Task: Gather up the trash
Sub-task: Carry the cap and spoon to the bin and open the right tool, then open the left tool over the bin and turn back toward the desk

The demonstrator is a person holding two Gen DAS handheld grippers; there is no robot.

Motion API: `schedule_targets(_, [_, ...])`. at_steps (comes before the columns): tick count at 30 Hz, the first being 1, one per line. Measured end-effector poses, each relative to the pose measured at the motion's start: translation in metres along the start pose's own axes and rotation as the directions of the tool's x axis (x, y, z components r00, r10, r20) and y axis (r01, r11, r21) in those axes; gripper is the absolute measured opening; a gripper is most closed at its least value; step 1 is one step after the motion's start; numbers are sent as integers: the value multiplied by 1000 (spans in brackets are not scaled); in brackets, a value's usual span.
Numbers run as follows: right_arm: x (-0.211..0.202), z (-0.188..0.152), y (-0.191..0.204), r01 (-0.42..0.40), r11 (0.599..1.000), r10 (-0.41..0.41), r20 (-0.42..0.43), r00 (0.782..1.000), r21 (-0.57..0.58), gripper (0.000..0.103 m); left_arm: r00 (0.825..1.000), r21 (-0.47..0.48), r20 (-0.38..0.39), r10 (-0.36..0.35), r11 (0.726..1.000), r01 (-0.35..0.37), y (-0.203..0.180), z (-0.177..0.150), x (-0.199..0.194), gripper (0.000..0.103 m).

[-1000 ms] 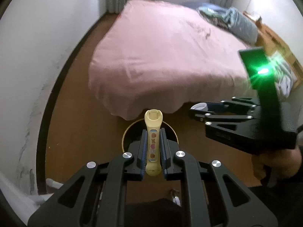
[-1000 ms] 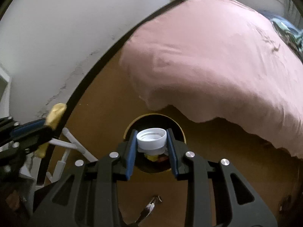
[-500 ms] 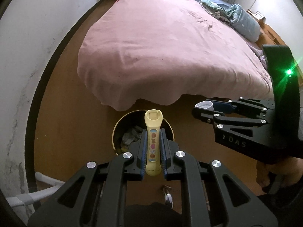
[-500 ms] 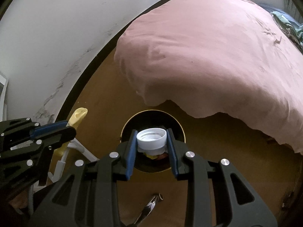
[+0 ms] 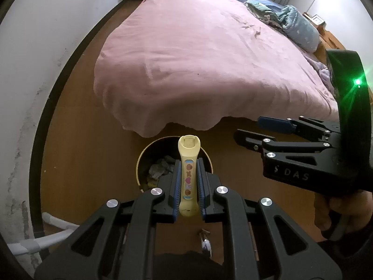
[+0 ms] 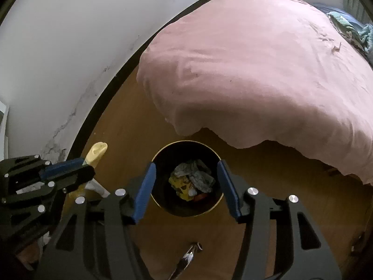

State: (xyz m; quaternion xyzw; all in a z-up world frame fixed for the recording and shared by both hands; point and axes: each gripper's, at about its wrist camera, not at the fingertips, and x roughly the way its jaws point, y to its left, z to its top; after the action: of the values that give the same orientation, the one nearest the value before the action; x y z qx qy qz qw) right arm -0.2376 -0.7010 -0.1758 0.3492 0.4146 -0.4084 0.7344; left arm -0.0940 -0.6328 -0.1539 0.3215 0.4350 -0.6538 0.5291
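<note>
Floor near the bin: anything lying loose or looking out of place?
Yes. A small shiny scrap lies on the wooden floor just short of the round bin, outside it, while other trash sits inside. What the scrap is cannot be told.

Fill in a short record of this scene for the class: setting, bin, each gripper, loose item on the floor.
setting: bedroom, pink bed cover, wooden floor
bin: round bin on the floor by the bed, crumpled rubbish inside
left gripper: shut on a yellow tube, above the bin
right gripper: jaws just opened, nothing between them, over the bin
floor item: small wrapper near the bin
</note>
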Motion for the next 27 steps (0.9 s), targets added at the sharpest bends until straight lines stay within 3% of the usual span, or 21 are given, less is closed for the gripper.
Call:
schedule_targets(6, [-1, 2, -2, 2, 1000, -2, 11, 1000, 11, 61, 1000, 1, -14, -4, 1000, 4, -1, -1, 1, 14])
schedule_targets(8, [-1, 2, -2, 3, 1000, -3, 10, 1000, 9, 61, 1000, -6, -17, -5, 1000, 4, -1, -2, -1, 22])
schedule_targets(10, [1, 4, -1, 2, 1000, -2, 8, 1000, 4, 62, 1000, -7, -7, 2, 1000, -2, -2, -2, -4, 39])
schedule_targets(13, [0, 3, -1, 6, 1000, -6, 13, 1000, 4, 67, 1000, 4, 13, 12, 1000, -12, -4, -3, -8, 54])
schedule_targets(14, [0, 3, -1, 8, 1000, -9, 16, 1000, 4, 70, 1000, 6, 19, 18, 1000, -18, -4, -3, -9, 58])
schedule_targets(16, [-1, 4, 0, 13, 1000, -13, 26, 1000, 6, 76, 998, 4, 45, 44, 999, -44, -3, -4, -15, 77])
schedule_targets(17, [-3, 5, 1, 18, 1000, -18, 37, 999, 5, 80, 997, 4, 61, 54, 999, -54, -2, -6, -19, 80])
schedule_targets(19, [-6, 5, 5, 29, 1000, -29, 54, 998, -7, 81, 991, 1, 104, 84, 996, -84, -1, -12, -38, 89])
schedule_targets(23, [-25, 3, 23, -2, 999, 6, 97, 995, -46, 82, 978, -65, 171, 118, 992, -109, 10, -30, -98, 93])
schedule_targets(27, [-50, -1, 65, -69, 987, 88, 128, 988, -148, 83, 943, -149, 238, 234, 968, -203, 36, -82, -182, 95])
